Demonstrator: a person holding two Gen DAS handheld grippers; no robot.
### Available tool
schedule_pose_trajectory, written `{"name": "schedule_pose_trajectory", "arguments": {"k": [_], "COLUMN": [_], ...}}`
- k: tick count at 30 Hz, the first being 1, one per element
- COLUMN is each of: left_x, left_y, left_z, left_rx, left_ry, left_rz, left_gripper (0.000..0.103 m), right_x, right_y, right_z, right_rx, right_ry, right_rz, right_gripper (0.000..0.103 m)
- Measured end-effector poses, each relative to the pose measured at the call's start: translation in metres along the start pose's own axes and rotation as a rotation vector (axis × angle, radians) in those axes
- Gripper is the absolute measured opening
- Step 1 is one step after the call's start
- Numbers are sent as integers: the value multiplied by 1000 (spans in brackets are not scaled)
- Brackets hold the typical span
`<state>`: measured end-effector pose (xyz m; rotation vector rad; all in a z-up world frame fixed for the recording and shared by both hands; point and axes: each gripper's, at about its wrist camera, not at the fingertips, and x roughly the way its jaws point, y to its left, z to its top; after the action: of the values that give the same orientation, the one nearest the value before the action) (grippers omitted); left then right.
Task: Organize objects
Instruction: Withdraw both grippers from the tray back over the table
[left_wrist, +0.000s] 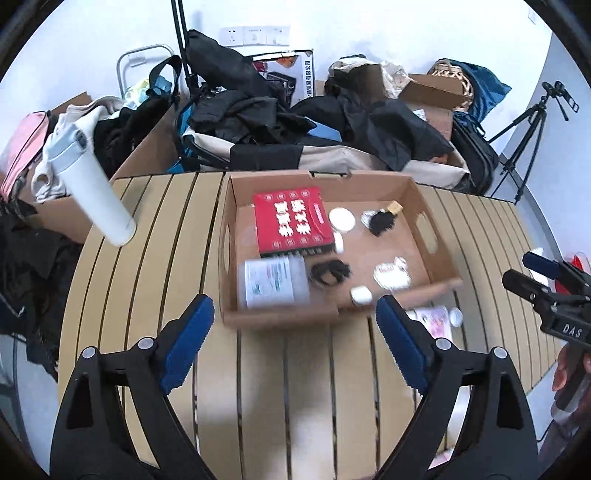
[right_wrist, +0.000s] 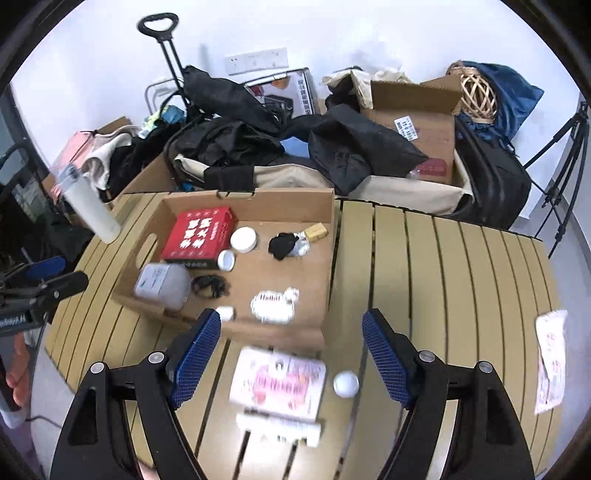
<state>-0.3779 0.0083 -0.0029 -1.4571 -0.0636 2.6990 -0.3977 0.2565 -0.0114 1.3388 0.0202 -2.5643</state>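
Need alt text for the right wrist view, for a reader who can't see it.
The open right gripper hovers over a slatted table, above a pink-printed packet and a small white ball. Beyond them an open cardboard box holds a red box, white lids and other small items. The left gripper shows at the left edge.

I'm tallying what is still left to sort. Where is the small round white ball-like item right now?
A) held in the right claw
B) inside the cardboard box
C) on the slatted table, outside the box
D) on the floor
C: the small white ball lies on the slatted table beside the pink packet, in front of the cardboard box; the right claw is open and empty.
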Motion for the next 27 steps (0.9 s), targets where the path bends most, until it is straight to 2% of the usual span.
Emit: {"name": "schedule_pose_trajectory", "arguments": {"k": [2, 4, 5, 6, 9, 10, 13, 17, 21, 22, 23, 25, 27], "left_x": [-16, -33, -37, -42, -44, -40, -20, -6, 9, 18, 33, 57, 85], "left_y": [-6, -14, -17, -22, -32, -34, -47, -59, -72, -77, -82, -93, -101], "left_z": [-21, -58, -71, -98, -161, -174, -201, -194, -170, -159, -145, -124, -102], "left_rx": [7, 11, 12, 19, 49, 53, 95, 126, 117, 124, 122, 121, 111], "left_ry": [-23, -46, -51, -52, -42, -25, 39, 50, 21, 16, 33, 55, 64], "left_rz": [-22, -43, -52, -67, -102, -104, -87, -83, -171, -211, -220, -181, -202], "left_gripper": [88, 89, 90, 92, 95, 95, 95, 95, 95, 95, 93, 83, 79], "right_x": [-19, -37, -46, -54, -70, -70, -57, -46, -45, -42, -38, -22, -1], "right_y": [6, 13, 17, 21, 33, 34, 28, 19, 3, -1, -4, -14, -22], "right_z": [-22, -54, -76, -96, -166, -190, -229, -237, -222, -215, -207, -184, -159], "right_rx": [-23, -32, -38, -42, -38, -16, 65, 98, 146, 144, 144, 166, 177], "right_ry": [-26, -59, -77, -94, -156, -147, -74, -29, -51, -52, -56, -62, -52], "right_rz": [-4, -2, 7, 13, -37, -31, 25, -9, 12, 22, 37, 93, 98], "right_gripper": [82, 82, 82, 82, 82, 82, 82, 82, 82, 81, 80, 72, 63]}}
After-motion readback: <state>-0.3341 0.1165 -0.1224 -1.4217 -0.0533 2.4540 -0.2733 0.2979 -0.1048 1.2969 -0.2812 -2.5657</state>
